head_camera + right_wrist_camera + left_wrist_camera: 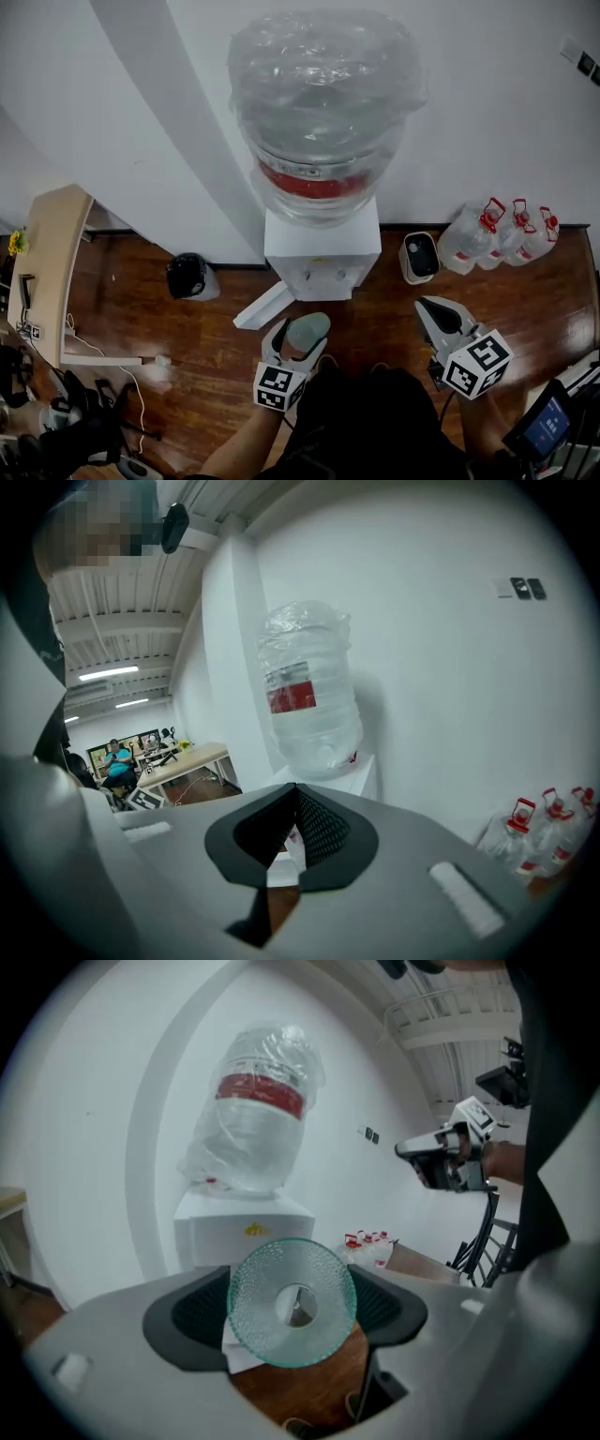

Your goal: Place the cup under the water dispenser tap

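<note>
A white water dispenser with a large plastic-wrapped bottle stands against the wall; its taps face me. My left gripper is shut on a greenish textured glass cup, held just in front of the taps and a little lower. In the left gripper view the cup shows bottom-on, pressed between the dark pads of the left gripper, with the dispenser behind it. My right gripper hangs to the right of the dispenser, shut and empty, the tips of the right gripper meeting.
A black bin stands left of the dispenser and a white bin right of it, with several water jugs beyond. A white panel leans at the dispenser's foot. A wooden desk is far left.
</note>
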